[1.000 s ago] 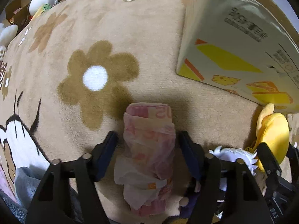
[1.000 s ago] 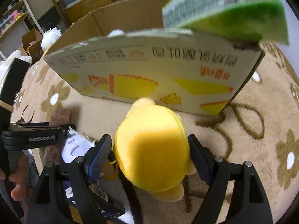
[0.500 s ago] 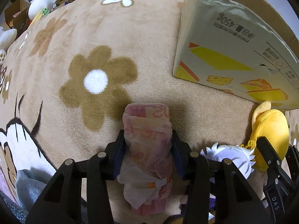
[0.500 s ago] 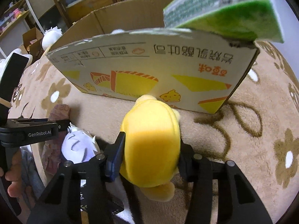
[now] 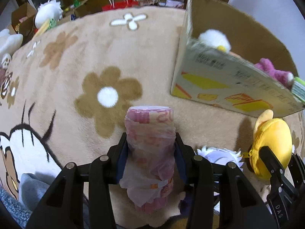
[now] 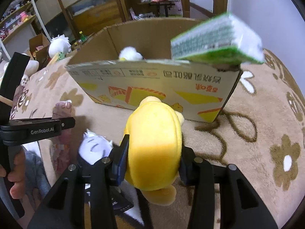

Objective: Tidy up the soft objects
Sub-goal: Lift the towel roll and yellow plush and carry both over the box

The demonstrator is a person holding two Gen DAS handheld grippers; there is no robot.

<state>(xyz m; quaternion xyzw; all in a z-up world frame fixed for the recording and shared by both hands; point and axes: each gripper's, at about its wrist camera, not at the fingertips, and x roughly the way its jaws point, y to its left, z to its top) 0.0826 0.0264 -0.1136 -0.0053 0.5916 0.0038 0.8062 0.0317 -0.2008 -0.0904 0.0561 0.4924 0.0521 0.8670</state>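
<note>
My left gripper (image 5: pixel 151 148) is shut on a pink plastic-wrapped soft pack (image 5: pixel 150 145) and holds it above the beige flower carpet (image 5: pixel 76 66). My right gripper (image 6: pixel 153 152) is shut on a yellow plush toy (image 6: pixel 154 145), lifted in front of the open cardboard box (image 6: pixel 152 84). The box also shows in the left wrist view (image 5: pixel 228 80), at the right, with a white plush (image 5: pixel 213 39) and a magenta plush (image 5: pixel 274 72) inside. The yellow plush shows at the right of the left wrist view (image 5: pixel 272 143).
A white spiky-haired plush (image 6: pixel 95 148) lies on the carpet between the grippers. A green pack (image 6: pixel 215 42) rests on the box's right corner. White plush toys (image 5: pixel 48 15), boxes and bags crowd the carpet's far edge. Grey cloth (image 5: pixel 30 190) lies at lower left.
Both grippers closed on their objects, the left on the pink pack and the right on the yellow plush, then lifted them; the box's inside has come into view.
</note>
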